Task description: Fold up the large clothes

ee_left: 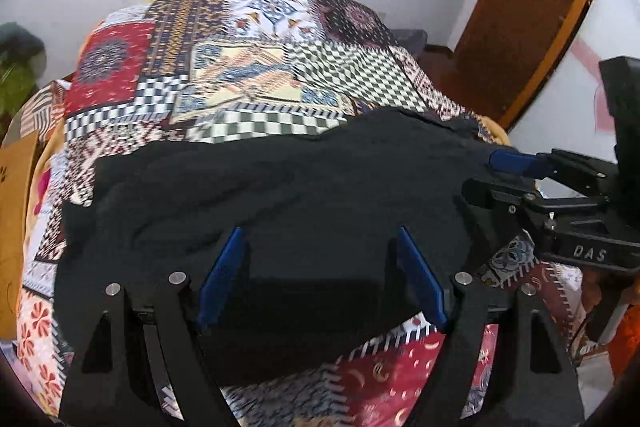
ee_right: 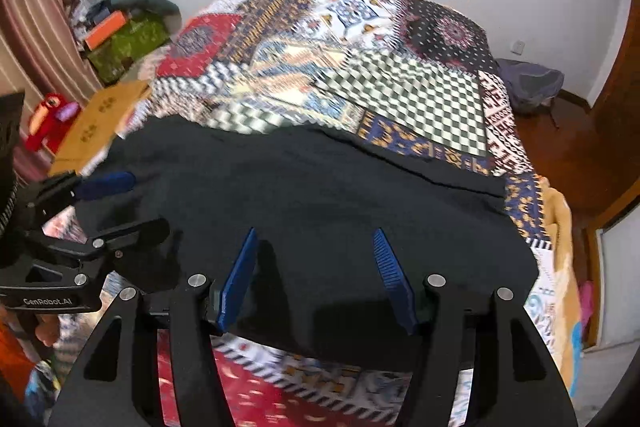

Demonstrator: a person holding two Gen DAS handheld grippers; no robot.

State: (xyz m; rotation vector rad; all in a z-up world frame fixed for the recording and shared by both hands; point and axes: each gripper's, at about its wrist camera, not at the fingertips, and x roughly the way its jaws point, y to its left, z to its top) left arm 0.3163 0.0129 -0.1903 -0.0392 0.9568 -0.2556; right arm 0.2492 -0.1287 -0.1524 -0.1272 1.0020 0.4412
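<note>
A large black garment (ee_left: 280,195) lies spread flat across the near half of a patchwork bedspread (ee_left: 240,67). My left gripper (ee_left: 320,231) hovers over the garment's near edge with its blue pads wide apart and no cloth pinched between them. In the right wrist view, my right gripper (ee_right: 315,231) stands open the same way over the garment (ee_right: 320,195), toward its near right part. Each gripper shows in the other's view: the right one (ee_left: 492,175) at the garment's right edge, the left one (ee_right: 136,205) at its left edge. Both frames are blurred by motion.
A brown cardboard sheet (ee_right: 100,123) lies at the bed's left side, with a green box and clutter (ee_right: 128,43) and a red toy (ee_right: 48,123) beyond it. A wooden door (ee_left: 532,7) stands to the right. A dark bag (ee_right: 528,83) sits on the floor.
</note>
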